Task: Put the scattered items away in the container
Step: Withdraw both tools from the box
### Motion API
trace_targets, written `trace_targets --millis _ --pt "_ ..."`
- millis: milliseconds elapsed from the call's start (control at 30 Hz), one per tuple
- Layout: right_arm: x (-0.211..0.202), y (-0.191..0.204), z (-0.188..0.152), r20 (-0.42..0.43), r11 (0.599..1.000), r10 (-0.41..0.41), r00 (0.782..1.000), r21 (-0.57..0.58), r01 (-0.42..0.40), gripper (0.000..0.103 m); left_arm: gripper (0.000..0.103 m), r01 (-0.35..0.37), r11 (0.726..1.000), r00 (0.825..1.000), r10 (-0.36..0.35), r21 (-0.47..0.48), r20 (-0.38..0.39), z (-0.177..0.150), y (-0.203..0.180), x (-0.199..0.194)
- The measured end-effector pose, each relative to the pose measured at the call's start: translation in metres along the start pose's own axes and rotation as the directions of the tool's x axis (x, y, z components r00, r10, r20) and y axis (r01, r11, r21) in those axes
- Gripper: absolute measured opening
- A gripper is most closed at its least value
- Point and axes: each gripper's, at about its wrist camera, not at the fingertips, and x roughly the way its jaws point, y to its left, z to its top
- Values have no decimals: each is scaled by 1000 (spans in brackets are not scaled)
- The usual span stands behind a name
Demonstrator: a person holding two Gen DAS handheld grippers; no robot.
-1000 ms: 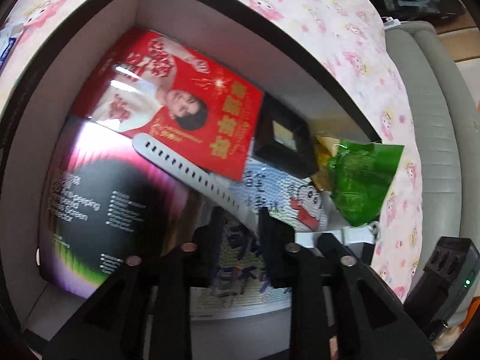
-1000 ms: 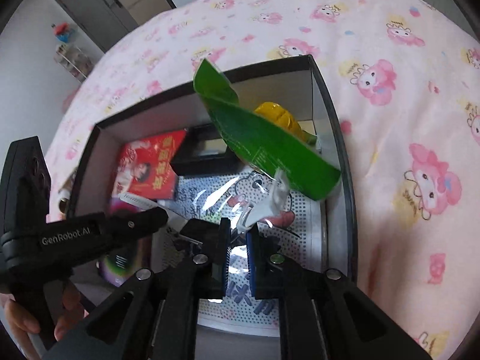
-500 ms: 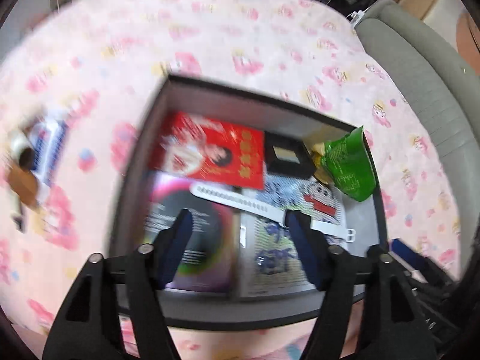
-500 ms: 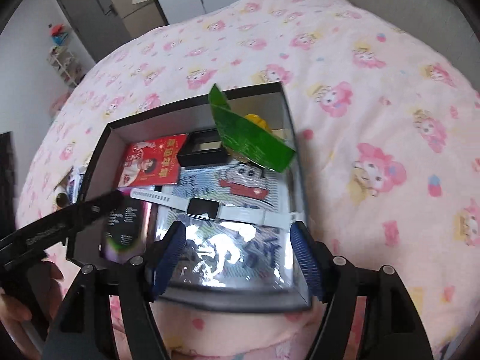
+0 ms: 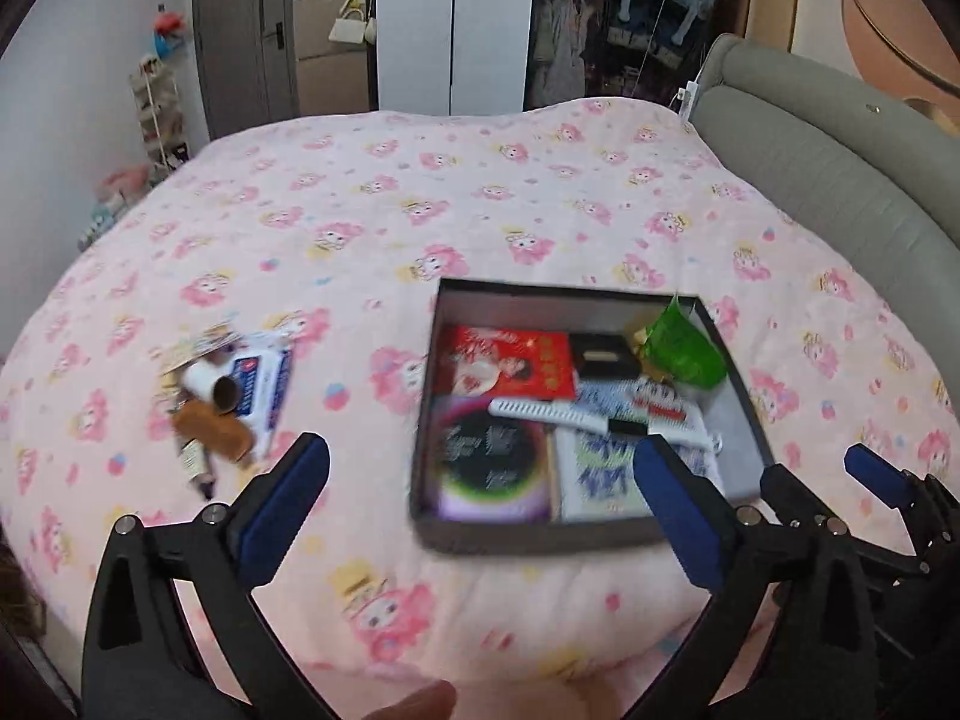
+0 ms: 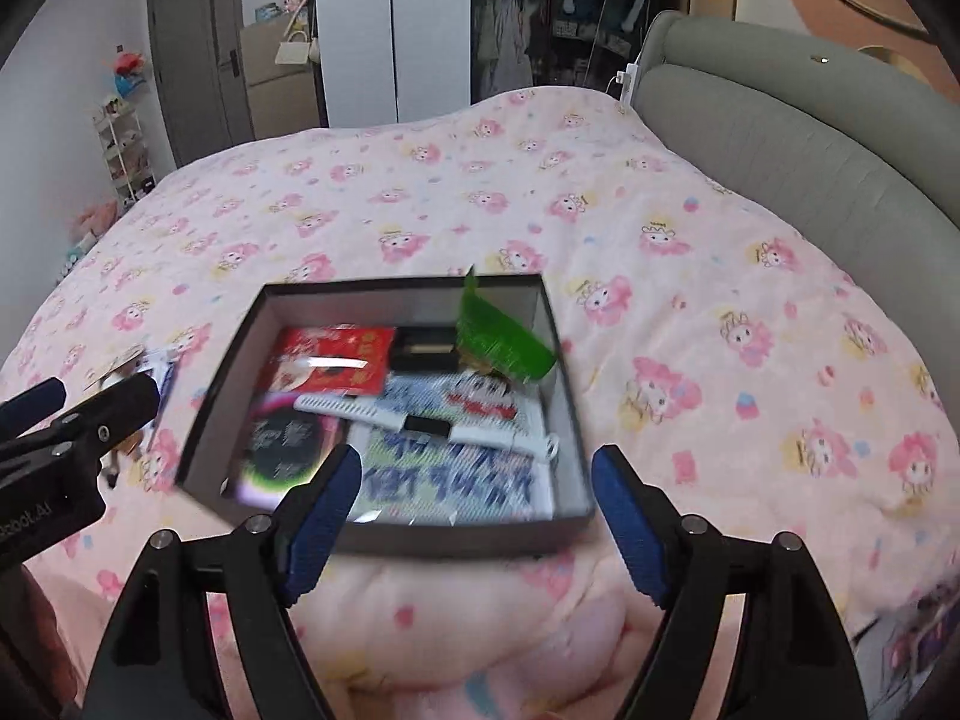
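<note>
So both the left gripper (image 5: 480, 492) and right gripper (image 6: 477, 504) gape wide, jaws just opened and empty, box (image 6: 384, 534) just ahead with the white watch (image 6: 420, 420) lying inside.

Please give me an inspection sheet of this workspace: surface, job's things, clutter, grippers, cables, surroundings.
Surface: pink cartoon-print quilt on a bed.
Job's things: black open cardboard box holding a white watch, red packet and green foil pouch.
Clutter: small pile with a cardboard tube left of the box.
Grippers: left gripper and right gripper open, empty, jaws just opened.
Cables: nothing seen.
Surroundings: grey padded headboard, white wardrobe.
</note>
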Motion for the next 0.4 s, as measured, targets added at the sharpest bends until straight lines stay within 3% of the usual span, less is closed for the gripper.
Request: trace_targets --millis 233,400 --pt "-25 21 -38 22 999 23 999 -23 -23 77 102 -4 1000 1000 4 -16 5 -48 -7 -10" --pt "-32 25 -45 20 999 20 1000 -30 -19 77 102 5 1000 1000 -5 -20 20 -55 -14 -12"
